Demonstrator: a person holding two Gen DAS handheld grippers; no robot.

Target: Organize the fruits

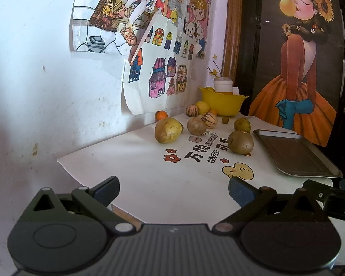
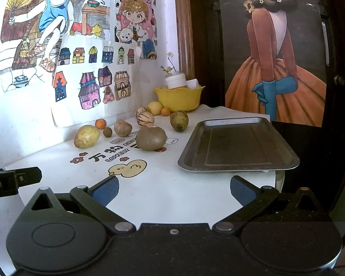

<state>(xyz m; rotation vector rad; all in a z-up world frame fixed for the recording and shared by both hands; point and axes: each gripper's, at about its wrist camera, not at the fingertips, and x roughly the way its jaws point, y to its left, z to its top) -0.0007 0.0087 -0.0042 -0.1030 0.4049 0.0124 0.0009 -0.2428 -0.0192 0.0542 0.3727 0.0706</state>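
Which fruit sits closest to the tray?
The big brown round fruit on the printed lettering; nothing lies between it and the metal tray. The other fruits sit farther back toward the wall.

Matt grey metal tray [image 2: 237,147], glossy yellow plastic bowl [image 2: 179,99], paper drawings [image 2: 92,80].

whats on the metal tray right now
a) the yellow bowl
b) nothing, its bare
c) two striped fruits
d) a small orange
b: the metal tray shows only its bare dark surface in both wrist views, while every fruit, such as the brown fruit, lies on the white table beside it, and both grippers are open.
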